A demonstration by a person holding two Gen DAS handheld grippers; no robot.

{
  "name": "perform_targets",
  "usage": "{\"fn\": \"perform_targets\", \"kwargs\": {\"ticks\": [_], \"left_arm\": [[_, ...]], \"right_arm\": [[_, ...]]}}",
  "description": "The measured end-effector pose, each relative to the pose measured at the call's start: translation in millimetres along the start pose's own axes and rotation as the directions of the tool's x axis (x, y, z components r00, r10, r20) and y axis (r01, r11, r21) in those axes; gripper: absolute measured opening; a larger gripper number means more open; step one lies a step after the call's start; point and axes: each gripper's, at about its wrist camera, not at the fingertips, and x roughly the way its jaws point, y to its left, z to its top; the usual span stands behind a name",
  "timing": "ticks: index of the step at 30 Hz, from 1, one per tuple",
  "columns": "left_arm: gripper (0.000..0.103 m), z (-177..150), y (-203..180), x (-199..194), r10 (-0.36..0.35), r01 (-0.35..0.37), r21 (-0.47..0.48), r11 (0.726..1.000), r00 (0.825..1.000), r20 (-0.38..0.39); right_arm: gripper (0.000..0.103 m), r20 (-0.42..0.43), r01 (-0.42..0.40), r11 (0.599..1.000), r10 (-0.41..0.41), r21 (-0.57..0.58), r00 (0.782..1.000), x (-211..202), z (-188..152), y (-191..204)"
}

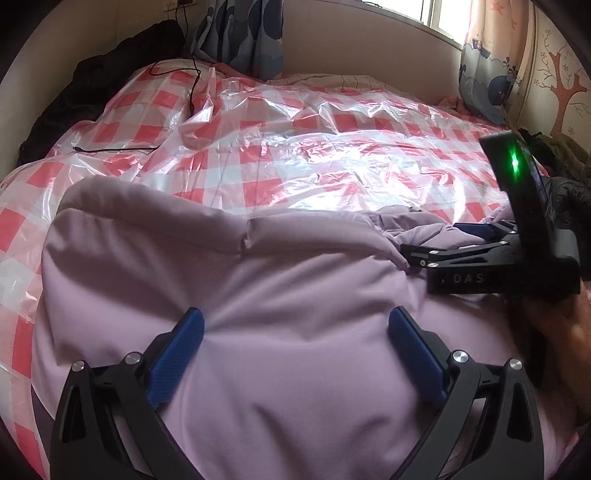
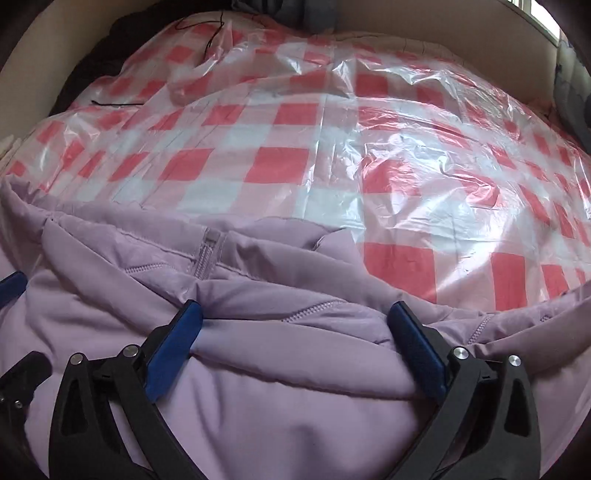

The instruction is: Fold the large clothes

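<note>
Lilac padded jacket (image 1: 280, 295) is seen bunched at the near edge of the bed, on top of the red-and-white checked plastic sheet (image 1: 295, 147); everything else is placed relative to the jacket.

Left hand-held gripper (image 1: 295, 354): blue fingers (image 1: 177, 362) are spread wide, pressed down on smooth jacket fabric, nothing clamped. Right hand-held gripper (image 2: 295, 343): jaws apart too, a thick fold of jacket lies between the blue pads (image 2: 417, 347) but is not pinched.

Shown only in the left wrist view: the right unit from the side (image 1: 480, 254), at the jacket's right edge, green LED (image 1: 514, 162) lit; black cable (image 1: 192, 85) on the sheet beyond the jacket; dark clothing (image 1: 110, 74) far left of it; patterned curtains (image 1: 487, 74) and window (image 1: 436, 14) behind.

Shown only in the right wrist view: jacket zipper (image 2: 207, 254) and stitched seam lines (image 2: 314, 310), collar-like folds; a blue fingertip of the left unit (image 2: 13, 284) is cut off at the jacket's left edge.

Jacket's overall outline cannot be made out: lower part is hidden under both tools and cropped by the fisheye edge. Sleeves cannot be told apart from body folds.
</note>
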Motion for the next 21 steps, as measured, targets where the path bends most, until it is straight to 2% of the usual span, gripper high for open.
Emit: {"fn": "perform_targets", "kwargs": {"ticks": [4, 6, 8, 10, 12, 13, 14, 15, 18, 20, 21], "left_arm": [[0.096, -4.7, -4.0, 4.4, 0.030, -0.029, 0.024, 0.999, 1.000, -0.010], [0.096, -5.8, -4.0, 1.4, 0.032, -0.032, 0.025, 0.999, 0.999, 0.000], [0.096, -6.4, -2.1, -1.7, 0.023, -0.023, 0.019, 1.000, 1.000, 0.011], [0.096, -7.2, -1.4, -5.0, 0.019, -0.019, 0.014, 1.000, 1.000, 0.022], [0.096, -8.2, -1.6, -7.3, 0.019, -0.020, 0.016, 1.000, 0.999, 0.033], [0.096, -8.4, -1.3, -8.3, 0.010, -0.011, 0.013, 1.000, 0.999, 0.038], [0.096, -8.4, -1.3, -9.5, -0.013, 0.013, 0.004, 1.000, 0.999, 0.043], [0.096, -7.4, -1.4, -12.4, -0.039, 0.039, -0.003, 0.999, 0.998, 0.057], [0.096, -8.5, -4.8, -6.9, -0.010, 0.009, 0.009, 1.000, 0.999, 0.043], [0.096, -9.4, -6.5, -6.4, 0.007, -0.008, 0.018, 1.000, 0.999, 0.039], [0.096, -10.1, -6.7, -9.0, 0.015, -0.016, 0.019, 1.000, 0.999, 0.045]], "right_arm": [[0.097, -0.035, -0.052, 0.998, 0.053, 0.030, 0.998, -14.0, 5.8, -11.8], [0.097, 0.045, -0.063, 0.997, 0.060, 0.048, 0.997, -49.1, 4.5, -22.6], [0.097, 0.138, -0.015, 0.997, 0.005, 0.070, 0.990, -86.5, -0.9, -38.8], [0.097, 0.183, 0.064, 0.991, -0.085, 0.117, 0.980, -103.6, -7.8, -65.8], [0.097, 0.155, 0.108, 0.976, -0.138, 0.189, 0.978, -92.5, -21.6, -103.4], [0.097, 0.125, 0.096, 0.968, -0.127, 0.230, 0.984, -76.5, -33.8, -121.5], [0.097, 0.089, 0.037, 0.957, -0.065, 0.287, 0.994, -55.5, -46.3, -137.7], [0.097, 0.086, 0.007, 0.951, -0.035, 0.309, 0.996, -45.8, -54.3, -143.3], [0.096, 0.060, 0.080, 0.965, -0.098, 0.248, 0.993, -44.2, -48.7, -129.3], [0.096, 0.039, 0.056, 0.966, -0.068, 0.252, 0.997, -51.7, -45.8, -129.8], [0.096, 0.058, 0.047, 0.964, -0.064, 0.262, 0.996, -66.7, -47.9, -128.5]]}}
